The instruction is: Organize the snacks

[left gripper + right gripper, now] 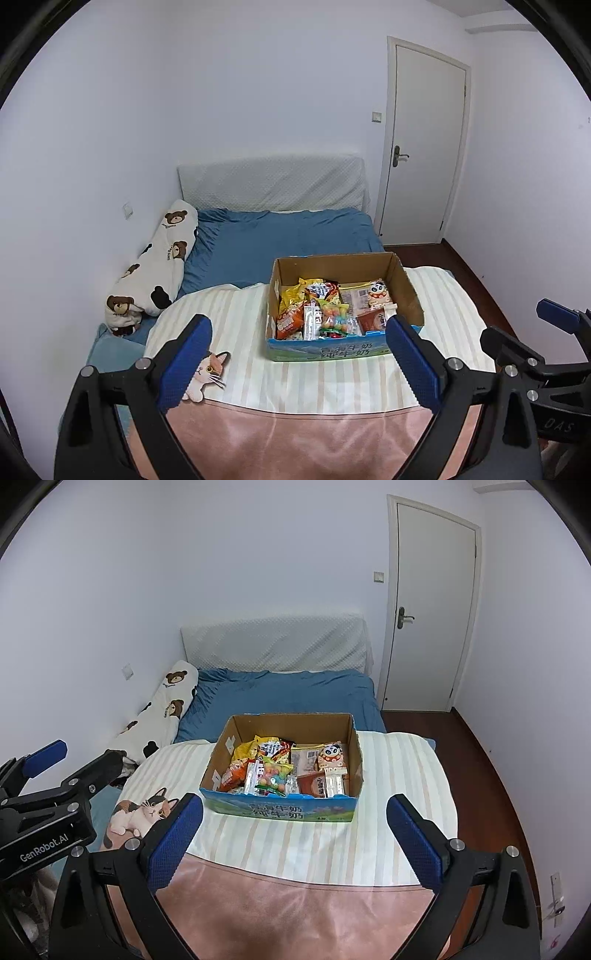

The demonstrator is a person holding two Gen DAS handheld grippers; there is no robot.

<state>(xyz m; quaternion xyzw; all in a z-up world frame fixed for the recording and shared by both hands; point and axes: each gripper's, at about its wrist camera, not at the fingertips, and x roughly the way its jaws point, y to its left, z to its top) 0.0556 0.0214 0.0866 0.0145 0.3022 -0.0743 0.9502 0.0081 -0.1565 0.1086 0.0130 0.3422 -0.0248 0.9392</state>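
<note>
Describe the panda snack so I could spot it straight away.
Find the cardboard box on the striped blanket at the bed's foot. In its far right corner lies the panda packet, the only wrapper showing a black-and-white cartoon face.

Snack packs (280, 771) overlap in the box (284, 812), lower ones hidden; print too small to read. Right gripper (554, 332) cut off at frame edge in left view; cat picture (208, 373) partly behind left gripper's finger (186, 363).

Open cardboard box (284, 808) — upright on striped bedding — full of snack packets (284, 771)
</note>
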